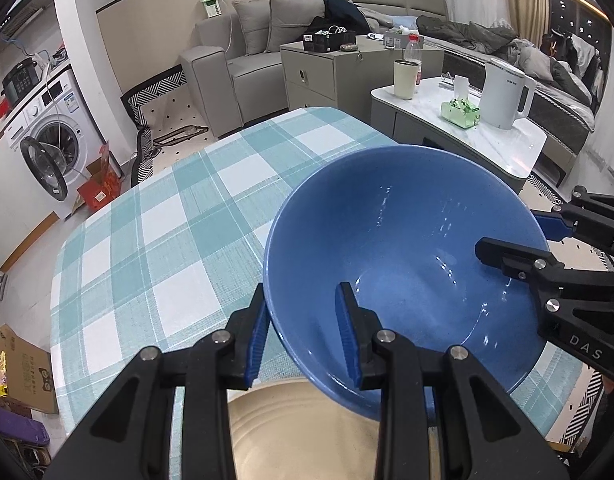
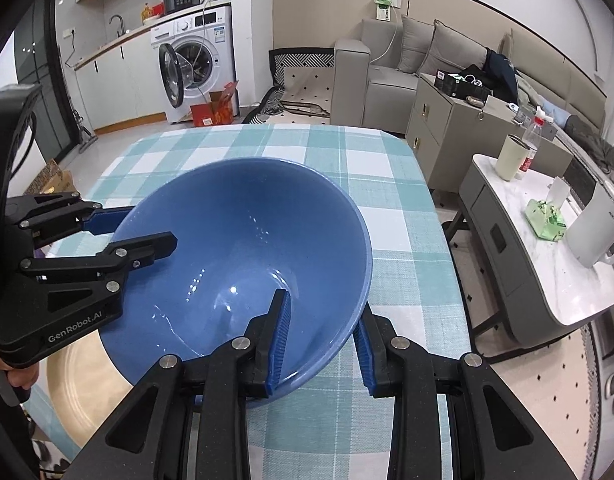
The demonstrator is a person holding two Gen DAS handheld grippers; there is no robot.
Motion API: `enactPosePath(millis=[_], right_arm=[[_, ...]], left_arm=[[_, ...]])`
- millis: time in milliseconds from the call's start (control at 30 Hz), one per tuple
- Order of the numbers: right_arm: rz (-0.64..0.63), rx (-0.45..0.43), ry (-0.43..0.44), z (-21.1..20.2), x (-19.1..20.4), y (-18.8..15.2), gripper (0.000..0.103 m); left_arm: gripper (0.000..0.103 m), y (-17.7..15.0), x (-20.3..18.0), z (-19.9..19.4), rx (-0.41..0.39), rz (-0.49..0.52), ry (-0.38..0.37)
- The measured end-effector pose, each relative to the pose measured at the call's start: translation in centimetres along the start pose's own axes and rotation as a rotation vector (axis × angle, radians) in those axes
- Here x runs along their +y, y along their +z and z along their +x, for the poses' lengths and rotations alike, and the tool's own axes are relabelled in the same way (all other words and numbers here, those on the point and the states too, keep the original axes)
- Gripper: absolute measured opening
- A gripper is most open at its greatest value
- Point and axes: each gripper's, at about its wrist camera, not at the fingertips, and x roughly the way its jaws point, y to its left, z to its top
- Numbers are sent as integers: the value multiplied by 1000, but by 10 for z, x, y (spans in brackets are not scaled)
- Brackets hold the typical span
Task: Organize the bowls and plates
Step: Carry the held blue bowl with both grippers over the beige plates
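A large blue bowl (image 1: pixel 407 240) (image 2: pixel 247 240) hangs tilted just above a beige plate (image 1: pixel 299 432) (image 2: pixel 87 368) on the checked tablecloth (image 1: pixel 147 240) (image 2: pixel 387 200). My left gripper (image 1: pixel 303 336) (image 2: pixel 147 228) is shut on the bowl's left rim, one pad inside and one outside. On the opposite rim my right gripper (image 2: pixel 323 340) (image 1: pixel 515 236) is shut the same way. The bowl is empty, with wet glints inside. It hides part of the plate.
A white coffee table (image 1: pixel 519 148) (image 2: pixel 547 280) to the right carries a kettle (image 1: pixel 503 92), a cup (image 1: pixel 405 78) and a green pack. A washing machine (image 2: pixel 195 60) with its door open, a sofa and a grey cabinet (image 1: pixel 327 76) stand beyond the table. A hand (image 2: pixel 19 376) holds the left gripper.
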Motion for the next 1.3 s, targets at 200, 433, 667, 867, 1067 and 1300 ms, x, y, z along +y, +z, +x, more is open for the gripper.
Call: enactPosePath(millis=[200,433,667,867,1067,1300], right_arm=[[-19,19,-18,8,4,-3,31],[-36,17,-40,11,7,-3,32],[-91,18,-87,13,16,-6,38],[-129,26,-82,17,22,-8,54],[-95,1,-48,10,8,-9,84],[53,-73,39,-8,-26,-11,96]], left_arm=[[31,-4,0,10,14,8,15],[31,-6,-2,15,17,22,31],[32,-6,-5,17,19,40,53],[43,-8,-8,19,25,66,55],[58,-9,-6,12,12,66,31],[61,-13,7,-4,-20,10,-6]])
